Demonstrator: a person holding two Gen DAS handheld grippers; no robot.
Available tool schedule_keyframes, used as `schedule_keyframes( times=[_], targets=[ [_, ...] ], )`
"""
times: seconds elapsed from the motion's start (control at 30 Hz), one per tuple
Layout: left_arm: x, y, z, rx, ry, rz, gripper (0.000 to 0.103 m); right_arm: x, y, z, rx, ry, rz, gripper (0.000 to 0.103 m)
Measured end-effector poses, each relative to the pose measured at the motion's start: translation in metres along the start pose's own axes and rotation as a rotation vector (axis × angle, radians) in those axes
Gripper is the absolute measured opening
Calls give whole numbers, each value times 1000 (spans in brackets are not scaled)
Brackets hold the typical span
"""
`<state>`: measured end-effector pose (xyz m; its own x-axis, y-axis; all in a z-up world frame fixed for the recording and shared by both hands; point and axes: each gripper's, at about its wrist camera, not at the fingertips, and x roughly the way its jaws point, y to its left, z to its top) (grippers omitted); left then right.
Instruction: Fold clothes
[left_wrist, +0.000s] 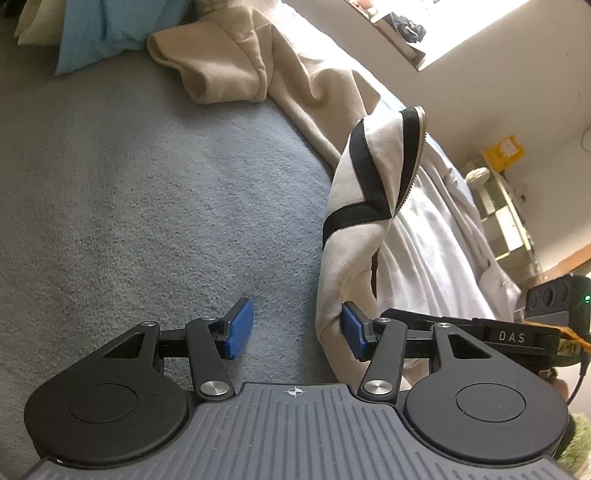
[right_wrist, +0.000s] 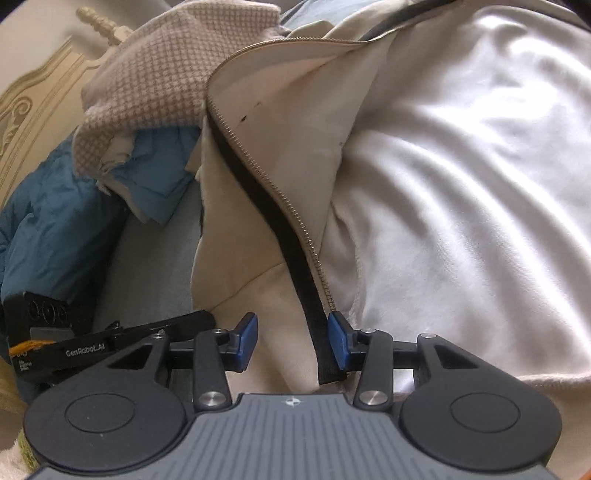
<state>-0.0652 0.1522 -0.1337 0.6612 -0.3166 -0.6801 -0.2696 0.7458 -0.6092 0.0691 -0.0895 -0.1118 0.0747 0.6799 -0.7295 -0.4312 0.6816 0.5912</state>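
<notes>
A cream zip jacket (left_wrist: 365, 177) with black trim and a white lining stands bunched up at the right of the left wrist view. My left gripper (left_wrist: 295, 328) is open above the grey-blue blanket (left_wrist: 147, 192), and the jacket's lower fold touches the inner side of its right pad (left_wrist: 351, 330). In the right wrist view the same jacket (right_wrist: 303, 122) lies spread out, its zipper and black trim (right_wrist: 295, 243) running down between the fingers. My right gripper (right_wrist: 291, 341) is open, with the trim's end beside its right pad (right_wrist: 338, 341).
A beige garment (left_wrist: 236, 55) and a light blue one (left_wrist: 99, 29) lie at the blanket's far side. A checked beige cloth (right_wrist: 155, 74) and blue clothes (right_wrist: 55, 229) sit by a carved headboard (right_wrist: 40, 92). Shelves (left_wrist: 506, 206) stand against the wall at the right.
</notes>
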Motion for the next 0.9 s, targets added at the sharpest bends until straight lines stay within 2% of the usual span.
schedule_keyframes(
  times=[0.2, 0.27, 0.3, 0.47, 0.67, 0.9],
  targets=[
    [-1, 3, -1, -8, 1, -6, 54, -3, 10, -14, -6, 25, 27, 45],
    [-2, 4, -1, -8, -1, -11, 54, -4, 12, -18, -3, 21, 35, 36],
    [-3, 5, -1, -11, -1, -15, 56, -5, 13, -20, -2, 19, 39, 25],
    [-11, 10, -1, -42, -5, -29, 66, -7, 20, -30, 6, 10, 58, 20],
    [-30, 13, 4, -62, -73, -13, 74, -12, 31, -30, 8, -18, 114, 18],
    [-41, 14, 5, -89, -114, -20, 74, -19, 42, -33, 19, -55, 225, 17]
  ],
)
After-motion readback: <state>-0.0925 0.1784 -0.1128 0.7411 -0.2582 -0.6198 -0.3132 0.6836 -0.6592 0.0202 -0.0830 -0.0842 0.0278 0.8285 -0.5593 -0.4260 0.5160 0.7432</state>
